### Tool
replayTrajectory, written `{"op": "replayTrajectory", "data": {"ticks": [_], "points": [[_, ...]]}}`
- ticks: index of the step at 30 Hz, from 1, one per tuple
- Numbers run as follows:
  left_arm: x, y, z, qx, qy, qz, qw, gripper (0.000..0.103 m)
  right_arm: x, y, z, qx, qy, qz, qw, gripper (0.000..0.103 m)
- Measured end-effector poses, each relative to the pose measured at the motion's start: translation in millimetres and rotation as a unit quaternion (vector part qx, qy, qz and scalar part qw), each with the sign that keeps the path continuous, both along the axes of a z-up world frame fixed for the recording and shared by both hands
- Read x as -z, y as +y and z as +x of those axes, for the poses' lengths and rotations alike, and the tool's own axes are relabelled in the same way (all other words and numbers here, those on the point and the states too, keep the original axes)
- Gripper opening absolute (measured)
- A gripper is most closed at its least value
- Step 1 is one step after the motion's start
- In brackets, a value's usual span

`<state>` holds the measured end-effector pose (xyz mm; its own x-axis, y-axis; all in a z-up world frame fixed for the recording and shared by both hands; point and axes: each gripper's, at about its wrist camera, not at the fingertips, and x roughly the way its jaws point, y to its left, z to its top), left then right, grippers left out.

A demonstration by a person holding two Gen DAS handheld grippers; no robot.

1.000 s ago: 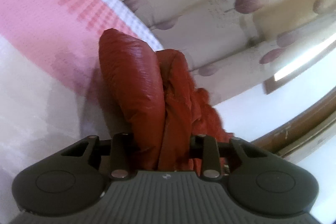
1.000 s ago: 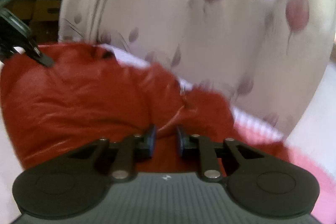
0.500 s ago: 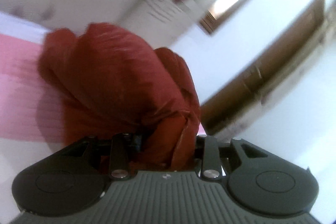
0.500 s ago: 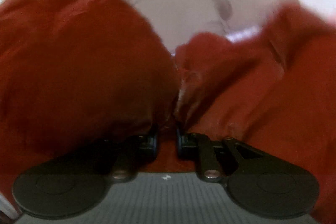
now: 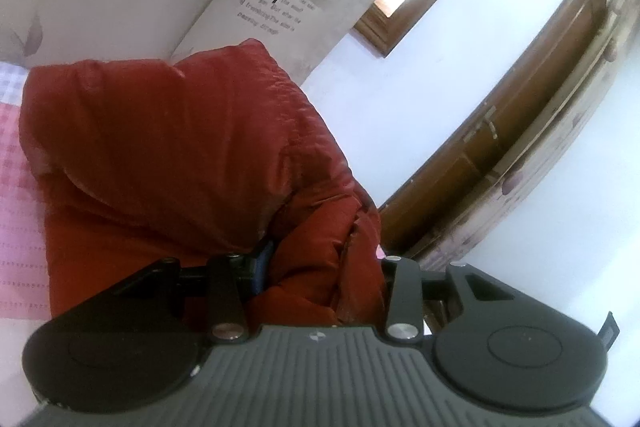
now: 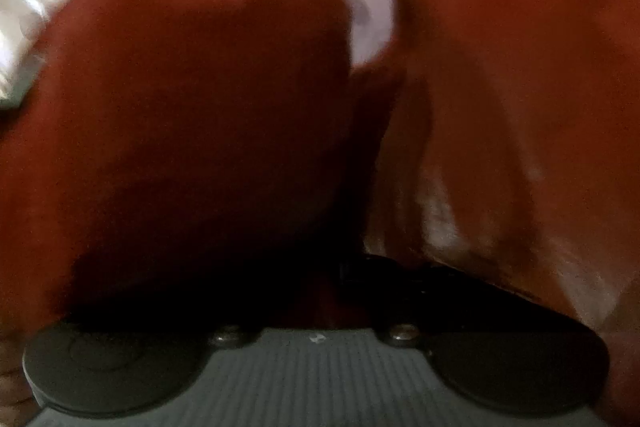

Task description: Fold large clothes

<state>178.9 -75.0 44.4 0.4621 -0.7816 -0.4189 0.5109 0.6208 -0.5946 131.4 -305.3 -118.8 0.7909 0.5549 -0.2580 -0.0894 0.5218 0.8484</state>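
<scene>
My left gripper (image 5: 320, 267) has a thick fold of the red jacket (image 5: 172, 147) between its jaws, which are opening. My right gripper (image 6: 340, 267) is clamped on the jacket too. The jacket bulges over the pink bed cover (image 5: 20, 195).

Left gripper (image 5: 320, 267): ribbed grey housing, two black round side discs, black finger links on silver screws, blue pad, small white logo.

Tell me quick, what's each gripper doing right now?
Left gripper: jaws opening, red jacket bunched between the fingers.
Right gripper: narrow, buried in the jacket; blurred, but it looks shut on the fabric.
</scene>
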Motion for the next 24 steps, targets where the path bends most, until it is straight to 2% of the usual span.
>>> {"op": "replayTrajectory", "data": {"ticks": [2, 3, 6, 9, 11, 14, 16, 18, 21, 24], "points": [[-1, 1, -2, 0.002, 0.002, -0.002, 1.0000, 0.042, -3, -11, -24, 0.003, -0.017, -0.011, 1.000, 0.030], [-1, -1, -4, 0.004, 0.001, -0.003, 1.0000, 0.042, -6, -18, -36, 0.009, -0.028, -0.020, 0.999, 0.032], [-1, -15, -13, 0.012, -0.012, 0.000, 0.9999, 0.047, -14, -48, -68, 0.057, -0.055, -0.049, 0.996, 0.033], [2, -34, -23, 0.030, -0.030, 0.013, 0.9990, 0.050, -18, -75, -68, 0.092, -0.051, -0.063, 0.992, 0.033], [7, -45, -31, 0.041, -0.044, 0.017, 0.9980, 0.053, -13, -90, -57, 0.115, -0.038, -0.055, 0.991, 0.032], [13, -64, -37, 0.054, -0.053, 0.011, 0.9971, 0.053, 7, -103, -36, 0.098, -0.003, -0.018, 0.995, 0.027], [20, -75, -38, 0.054, -0.049, 0.002, 0.9973, 0.053, 16, -105, -28, 0.085, 0.003, 0.012, 0.996, 0.027], [28, -91, -37, 0.059, -0.051, 0.006, 0.9969, 0.054, 33, -114, -27, 0.081, 0.008, 0.070, 0.994, 0.027], [42, -116, -37, 0.073, -0.081, 0.015, 0.9939, 0.060, 41, -130, -34, 0.065, 0.010, 0.117, 0.991, 0.027], [54, -135, -42, 0.091, -0.121, 0.029, 0.9881, 0.067, 41, -161, -45, 0.089, 0.005, 0.154, 0.984, 0.029]]}}
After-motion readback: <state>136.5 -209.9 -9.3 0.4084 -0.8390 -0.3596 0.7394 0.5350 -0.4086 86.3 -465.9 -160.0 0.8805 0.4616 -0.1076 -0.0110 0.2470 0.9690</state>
